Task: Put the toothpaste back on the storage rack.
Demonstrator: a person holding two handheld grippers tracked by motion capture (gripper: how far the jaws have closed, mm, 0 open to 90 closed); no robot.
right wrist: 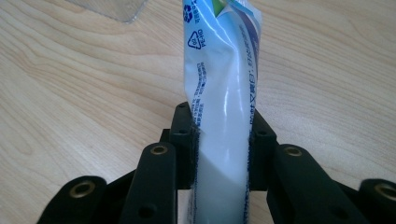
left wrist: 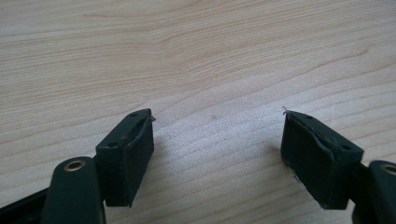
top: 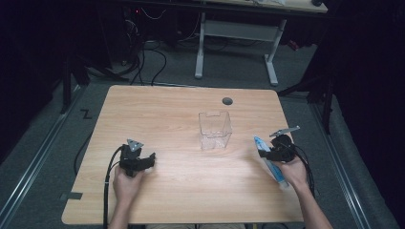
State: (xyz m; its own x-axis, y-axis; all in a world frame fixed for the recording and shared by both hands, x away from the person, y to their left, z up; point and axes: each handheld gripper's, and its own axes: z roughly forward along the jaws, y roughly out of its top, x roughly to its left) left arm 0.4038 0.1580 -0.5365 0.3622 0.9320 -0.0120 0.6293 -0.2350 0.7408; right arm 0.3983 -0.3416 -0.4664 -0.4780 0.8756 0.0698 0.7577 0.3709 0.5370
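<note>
A white and blue tube (right wrist: 222,93) with printed text lies lengthwise between the jaws of my right gripper (right wrist: 220,135), and both pads press on its sides. From above, the same tube (top: 272,164) runs along the table's right side under my right gripper (top: 267,151), which a hand holds. Over at the table's left, my left gripper (top: 143,164) rests low with its jaws wide apart. Bare wood fills the gap in my left gripper (left wrist: 217,135).
A clear plastic box (top: 215,129) stands open-topped at the table's middle, left of the tube; its corner (right wrist: 112,9) shows ahead of the right jaws. A grey cable hole (top: 227,100) sits near the far edge. The wooden table (top: 162,109) ends close to the right hand.
</note>
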